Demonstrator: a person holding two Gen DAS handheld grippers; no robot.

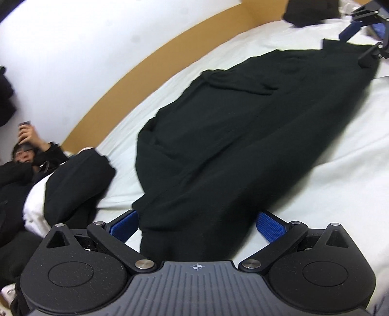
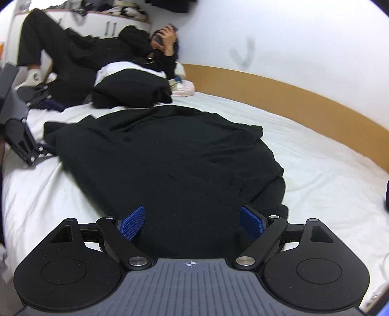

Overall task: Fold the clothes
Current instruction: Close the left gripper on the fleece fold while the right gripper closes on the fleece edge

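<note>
A long black garment (image 1: pixel 231 145) lies spread along the white bed sheet (image 1: pixel 328 182). My left gripper (image 1: pixel 197 226) is open over one narrow end of it, its blue pads standing wide on either side of the cloth without pressing on it. At the garment's far end, my right gripper (image 1: pixel 353 49) shows with its fingers spread. In the right wrist view the same garment (image 2: pixel 170 158) runs away from my right gripper (image 2: pixel 192 222), which stands open with cloth between its pads. The left gripper (image 2: pixel 41 150) shows at the left edge, by the garment's far corner.
A person (image 2: pixel 73 56) in black lies at the far end of the bed holding a phone. A black bundle (image 2: pixel 131 90) and a pink cloth (image 2: pixel 184 88) lie beside them. A wooden bed frame (image 2: pixel 291 97) runs along the white wall. Another dark pile (image 1: pixel 308 12) sits beyond the right gripper.
</note>
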